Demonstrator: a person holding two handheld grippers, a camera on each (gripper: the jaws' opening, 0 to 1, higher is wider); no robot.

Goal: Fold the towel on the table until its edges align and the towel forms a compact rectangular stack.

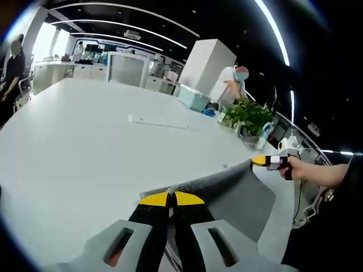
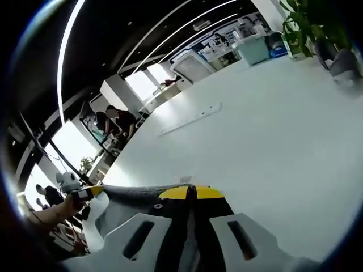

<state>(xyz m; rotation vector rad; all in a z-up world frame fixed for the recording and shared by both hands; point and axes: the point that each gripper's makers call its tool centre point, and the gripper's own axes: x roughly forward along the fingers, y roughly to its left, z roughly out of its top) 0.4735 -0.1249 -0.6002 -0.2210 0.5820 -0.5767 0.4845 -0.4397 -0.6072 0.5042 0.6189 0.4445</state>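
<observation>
The jaws of the left gripper [image 1: 171,199] are pressed together on one corner of the grey towel [image 1: 238,190], and the jaws of the right gripper [image 2: 190,192] are likewise clamped on another corner of it, so both ends of one edge are held at once. In the left gripper view the towel's held edge runs as a taut line from the yellow tips up and to the right, ending at the other gripper's yellow tips in the person's hand [image 1: 300,168]; in the right gripper view the same edge runs off to the left to the other hand [image 2: 67,205]. The rest of the cloth hangs or slopes down from that edge toward the person, over the near side of the white counter [image 1: 85,153], and how much of it lies on the surface I cannot tell. The relation that matters is this: the stretched edge lies crosswise between the two hands, its long axis parallel to the counter's near side, with open white surface straight ahead of both. Neither hand looks nearer; judging from that, the coming move needs both to travel together, keeping the edge straight
</observation>
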